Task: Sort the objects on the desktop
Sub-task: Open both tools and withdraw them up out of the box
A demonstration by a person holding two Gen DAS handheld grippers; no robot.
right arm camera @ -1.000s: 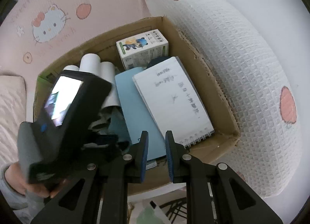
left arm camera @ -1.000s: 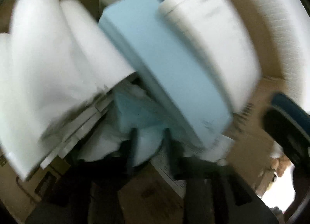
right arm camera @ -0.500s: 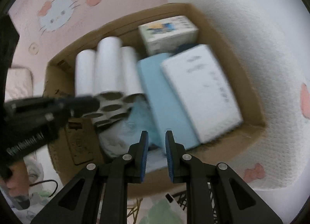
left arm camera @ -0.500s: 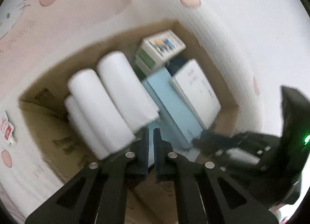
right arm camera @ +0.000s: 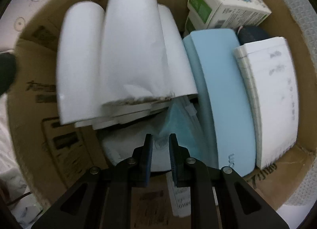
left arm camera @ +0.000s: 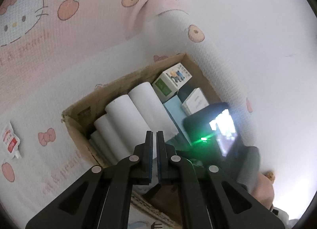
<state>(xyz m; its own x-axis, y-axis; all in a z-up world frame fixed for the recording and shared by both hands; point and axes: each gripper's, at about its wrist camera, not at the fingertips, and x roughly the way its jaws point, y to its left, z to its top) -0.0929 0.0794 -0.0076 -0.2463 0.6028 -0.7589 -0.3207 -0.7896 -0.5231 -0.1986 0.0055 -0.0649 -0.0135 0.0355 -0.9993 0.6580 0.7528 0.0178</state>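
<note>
A cardboard box [left arm camera: 83,110] holds white paper rolls [left arm camera: 126,122], a green-and-white carton [left arm camera: 170,82], a light blue case [left arm camera: 172,110] and a white notepad [left arm camera: 195,101]. My left gripper [left arm camera: 154,136] hangs above the box's near side, shut with nothing in it. My right gripper [right arm camera: 160,138] points straight down inside the box [right arm camera: 39,70], its jaws nearly together and holding nothing. It hovers over a teal packet [right arm camera: 178,126] and a white pack [right arm camera: 122,145]. Around them lie the rolls [right arm camera: 126,47], the blue case [right arm camera: 223,100] and the notepad [right arm camera: 271,100].
The carton [right arm camera: 223,1] and a dark object [right arm camera: 251,33] fill the box's far right corner. The box sits on a pink cartoon-cat cloth [left arm camera: 39,50] beside a white quilted bolster [left arm camera: 227,50]. A small sachet [left arm camera: 9,140] lies left of the box. The right tool's black housing [left arm camera: 218,128] covers the box's right side.
My left gripper closed its jaws and drew up and back out of the box. My right gripper sank from above the box down among its contents.
</note>
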